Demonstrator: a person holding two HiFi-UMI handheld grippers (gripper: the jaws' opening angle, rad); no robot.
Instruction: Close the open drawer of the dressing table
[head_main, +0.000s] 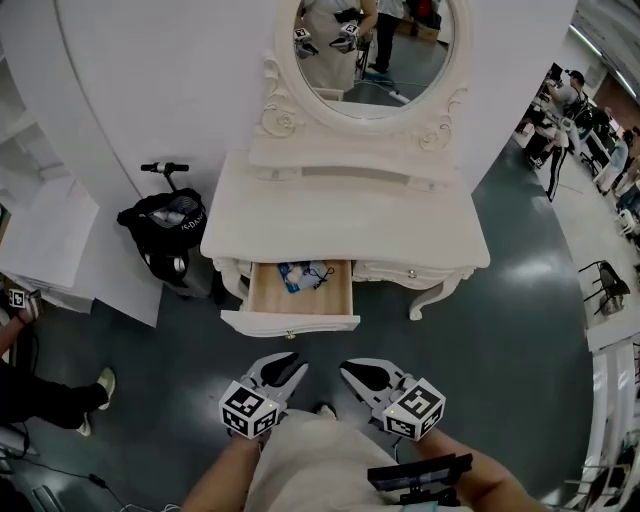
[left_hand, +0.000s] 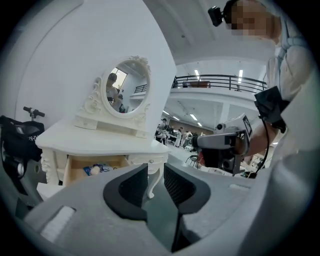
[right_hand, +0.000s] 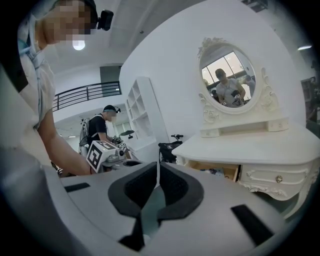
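Left gripper (head_main: 286, 360): is hovering low in front of the drawer and well short of it. Its jaws are standing apart with nothing between them, and only floor and a table leg are showing through the gap.
Right gripper (head_main: 352, 368): is hanging just beside the left one. Its jaws are drawn together to a thin slit and are gripping nothing.
Drawer (head_main: 290, 322): is standing pulled out from the front of the dressing table, on the side at the head view's left. Its white front panel is facing the grippers, and neither gripper is touching it.
Packet (head_main: 303, 275): blue and white, is lying on the drawer's wooden bottom toward the back.
Dressing table (head_main: 350, 225): white, is standing against the white wall. Its other drawer, with a small knob (head_main: 411, 273), is sitting shut.
Mirror (head_main: 375, 55): oval in a carved frame, is reflecting the person holding both grippers.
Black bag (head_main: 165, 222): is resting on a scooter just left of the table.
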